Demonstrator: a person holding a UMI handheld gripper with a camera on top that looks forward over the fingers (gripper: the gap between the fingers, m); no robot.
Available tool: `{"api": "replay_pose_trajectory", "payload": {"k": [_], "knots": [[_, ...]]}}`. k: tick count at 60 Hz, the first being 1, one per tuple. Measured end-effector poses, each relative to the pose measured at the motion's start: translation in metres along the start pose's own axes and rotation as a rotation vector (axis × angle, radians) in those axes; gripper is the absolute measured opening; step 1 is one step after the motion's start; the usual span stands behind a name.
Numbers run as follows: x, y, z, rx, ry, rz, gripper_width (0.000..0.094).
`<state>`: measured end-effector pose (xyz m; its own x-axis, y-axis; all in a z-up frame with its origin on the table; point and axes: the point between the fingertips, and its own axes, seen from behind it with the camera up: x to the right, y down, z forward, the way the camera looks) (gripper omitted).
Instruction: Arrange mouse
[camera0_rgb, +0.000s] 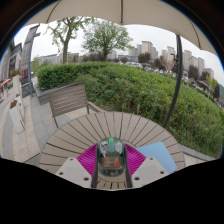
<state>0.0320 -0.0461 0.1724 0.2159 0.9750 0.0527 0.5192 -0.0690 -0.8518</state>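
Observation:
A see-through mouse (111, 158) with a small green light at its far end sits between my gripper's (111, 170) fingers. Both magenta pads (87, 158) press against its sides, so the gripper is shut on it. The mouse hangs over the near part of a round table of wooden slats (110, 128). A light blue flat mat (160, 154) lies on the table just right of the right finger. The mouse's underside is hidden.
This is an outdoor terrace. A wooden bench (68, 100) stands beyond the table to the left, on paving. A dark parasol pole (178, 75) rises at the right. A green hedge (130, 85) runs behind, with trees and buildings farther off.

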Motion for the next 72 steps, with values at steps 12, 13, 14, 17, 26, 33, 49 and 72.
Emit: {"api": "replay_pose_trajectory", "payload": {"k": [12, 13, 14, 17, 26, 33, 49, 72], "knots": [[0.134, 0.041, 0.073, -0.065, 0.083, 0.029, 0.0390], [0.140, 0.047, 0.080, -0.075, 0.080, 0.037, 0.0391], [0.147, 0.054, 0.086, -0.085, 0.075, 0.045, 0.0390], [0.166, 0.075, 0.103, -0.110, 0.067, 0.061, 0.0392], [0.188, 0.131, 0.137, -0.187, 0.015, 0.073, 0.0413], [0.190, 0.140, 0.138, -0.188, -0.022, 0.039, 0.0629], [0.186, 0.085, 0.014, -0.238, -0.095, 0.102, 0.0858], [0.205, 0.075, -0.131, -0.227, -0.102, -0.066, 0.0853]]}}
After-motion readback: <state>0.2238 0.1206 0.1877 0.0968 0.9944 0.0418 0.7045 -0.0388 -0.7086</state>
